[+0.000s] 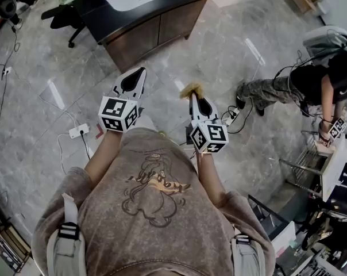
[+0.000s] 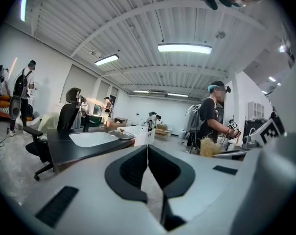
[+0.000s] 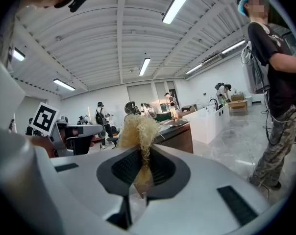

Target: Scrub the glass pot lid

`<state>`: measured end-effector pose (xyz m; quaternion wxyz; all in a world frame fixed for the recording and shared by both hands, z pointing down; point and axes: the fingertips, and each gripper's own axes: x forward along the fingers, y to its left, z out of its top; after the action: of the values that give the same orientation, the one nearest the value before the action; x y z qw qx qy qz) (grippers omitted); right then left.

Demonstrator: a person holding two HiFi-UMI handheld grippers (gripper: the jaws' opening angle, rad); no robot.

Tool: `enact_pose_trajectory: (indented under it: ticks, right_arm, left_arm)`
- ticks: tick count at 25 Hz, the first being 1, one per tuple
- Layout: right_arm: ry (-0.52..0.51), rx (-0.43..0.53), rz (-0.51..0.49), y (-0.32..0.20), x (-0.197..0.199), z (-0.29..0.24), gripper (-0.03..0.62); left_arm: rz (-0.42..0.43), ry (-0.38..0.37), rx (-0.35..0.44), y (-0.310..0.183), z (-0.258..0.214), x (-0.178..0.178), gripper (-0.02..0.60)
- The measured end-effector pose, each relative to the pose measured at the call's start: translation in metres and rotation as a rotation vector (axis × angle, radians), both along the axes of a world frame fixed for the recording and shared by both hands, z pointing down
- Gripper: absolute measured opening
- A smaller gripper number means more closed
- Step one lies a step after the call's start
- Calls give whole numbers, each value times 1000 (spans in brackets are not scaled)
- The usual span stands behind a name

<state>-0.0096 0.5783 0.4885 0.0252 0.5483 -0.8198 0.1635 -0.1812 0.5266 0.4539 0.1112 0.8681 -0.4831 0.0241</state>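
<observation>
Pinching a straw-coloured scrubber [image 3: 137, 130], the right gripper [image 3: 142, 155] sits at three o'clock of the left gripper [image 2: 147, 151], whose jaws are fully together, empty. The glass pot lid [image 2: 120, 133] rests on the counter [image 2: 79, 152] toward twelve.

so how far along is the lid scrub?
Done: the straw-coloured scrubber is clamped in the jaws of the right gripper. In hand: only the approach; the left gripper is shut and empty. Left: all the scrubbing. The glass pot lid sits untouched on the dark counter, away from both grippers.
</observation>
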Motion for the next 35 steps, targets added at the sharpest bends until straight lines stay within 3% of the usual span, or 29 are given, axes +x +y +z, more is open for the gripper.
enact_pose_trajectory:
  ticks: [7,14,35]
  right_arm:
    - [4,-7,14,-22,22,7,41]
    - [12,-25,16,-77,34,19,41]
    - [16,-31,55,-351,39,-5,41]
  left_arm:
    - [22,10,9,-26,1,27,17]
    - [46,18,5,-89,9,45,17]
    - [100,3,-53,-370,1,59,17]
